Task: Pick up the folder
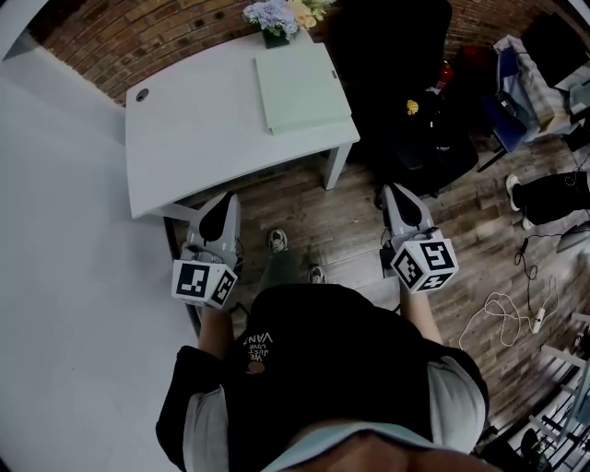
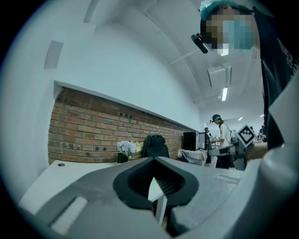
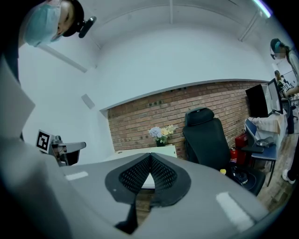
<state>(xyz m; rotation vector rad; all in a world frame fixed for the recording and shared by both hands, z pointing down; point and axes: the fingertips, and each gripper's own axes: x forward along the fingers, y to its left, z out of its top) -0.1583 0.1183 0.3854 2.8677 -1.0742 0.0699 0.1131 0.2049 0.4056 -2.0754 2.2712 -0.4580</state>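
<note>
A pale green folder [image 1: 300,89] lies flat on the right part of the white desk [image 1: 203,129], near its right edge. I stand in front of the desk with both grippers held level and short of it. My left gripper [image 1: 221,205] is shut and empty, just before the desk's front edge. My right gripper [image 1: 392,194] is shut and empty, to the right of the desk's leg. In the right gripper view the folder [image 3: 163,151] shows beyond the closed jaws; in the left gripper view the desk top [image 2: 56,170] shows behind them.
A flower pot [image 1: 275,18] stands at the desk's back edge by the brick wall. A black office chair [image 1: 406,83] sits right of the desk, with bags and cables [image 1: 516,313] on the wooden floor. Other people [image 2: 219,133] stand further right.
</note>
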